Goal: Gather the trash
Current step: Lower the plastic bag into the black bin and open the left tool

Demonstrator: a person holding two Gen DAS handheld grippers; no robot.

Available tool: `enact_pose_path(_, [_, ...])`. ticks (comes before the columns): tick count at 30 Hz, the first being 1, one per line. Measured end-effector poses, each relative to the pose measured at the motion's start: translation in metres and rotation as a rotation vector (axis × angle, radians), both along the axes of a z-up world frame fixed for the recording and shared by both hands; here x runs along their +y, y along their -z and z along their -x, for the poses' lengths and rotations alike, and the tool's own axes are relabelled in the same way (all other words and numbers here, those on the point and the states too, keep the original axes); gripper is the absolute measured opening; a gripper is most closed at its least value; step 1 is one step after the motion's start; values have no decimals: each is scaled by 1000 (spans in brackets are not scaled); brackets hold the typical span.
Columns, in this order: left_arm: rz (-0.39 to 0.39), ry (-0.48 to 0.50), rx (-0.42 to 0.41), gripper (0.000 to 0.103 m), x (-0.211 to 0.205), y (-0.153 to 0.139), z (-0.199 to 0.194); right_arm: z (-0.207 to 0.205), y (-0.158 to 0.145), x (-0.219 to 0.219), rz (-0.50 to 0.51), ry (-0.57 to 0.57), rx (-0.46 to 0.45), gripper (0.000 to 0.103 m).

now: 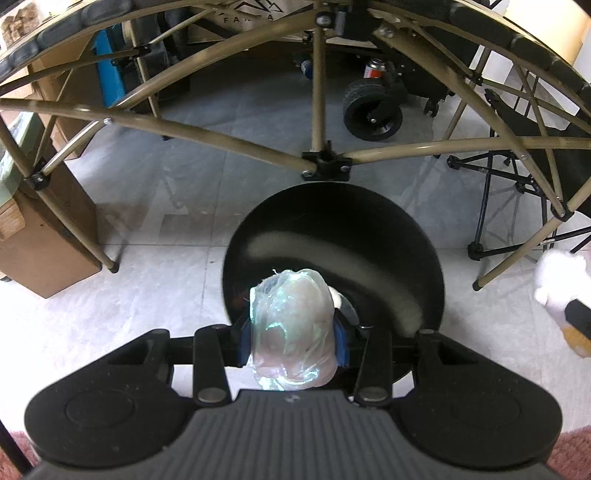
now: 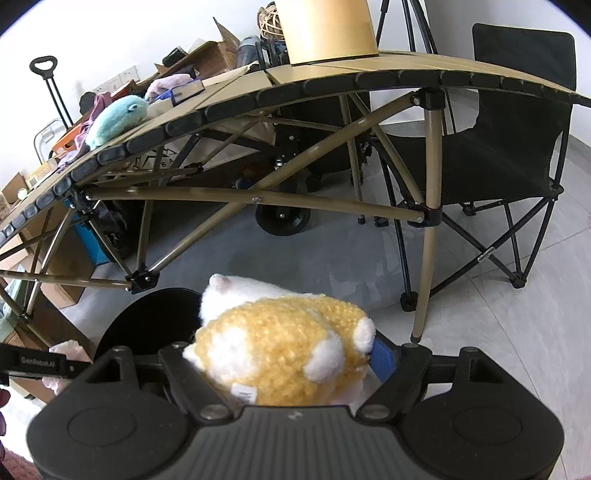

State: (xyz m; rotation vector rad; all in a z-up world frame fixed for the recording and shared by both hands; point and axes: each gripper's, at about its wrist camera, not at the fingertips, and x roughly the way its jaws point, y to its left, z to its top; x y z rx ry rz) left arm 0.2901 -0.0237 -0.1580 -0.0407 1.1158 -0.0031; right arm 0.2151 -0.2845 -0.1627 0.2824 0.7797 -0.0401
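On the left we read "GenRobot.AI" along the black bar point(image 2: 35, 363) of the other tool. Our left gripper point(image 1: 292, 339) clamps a crumpled clear plastic bag point(image 1: 291, 328) right above the black round bin point(image 1: 369, 229); inside too dark to tell contents. Right gripper point(image 2: 284, 363) grips a yellow-and-white plush toy point(image 2: 280, 347), w/ a small tag, print unreadable. Cardboard box point(image 1: 255, 14) under the table point(image 2: 332, 70) reads "FA…".

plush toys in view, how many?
2. A yellow-and-white plush is clamped in the right tongs; a teal plush lies on the folding table. The far clutter may hide more.
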Motion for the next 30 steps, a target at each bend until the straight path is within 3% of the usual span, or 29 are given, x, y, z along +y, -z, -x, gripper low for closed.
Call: enact_pose_path(30, [46, 8, 34, 43, -43, 1, -27, 0, 9, -10, 15, 41, 25, 77])
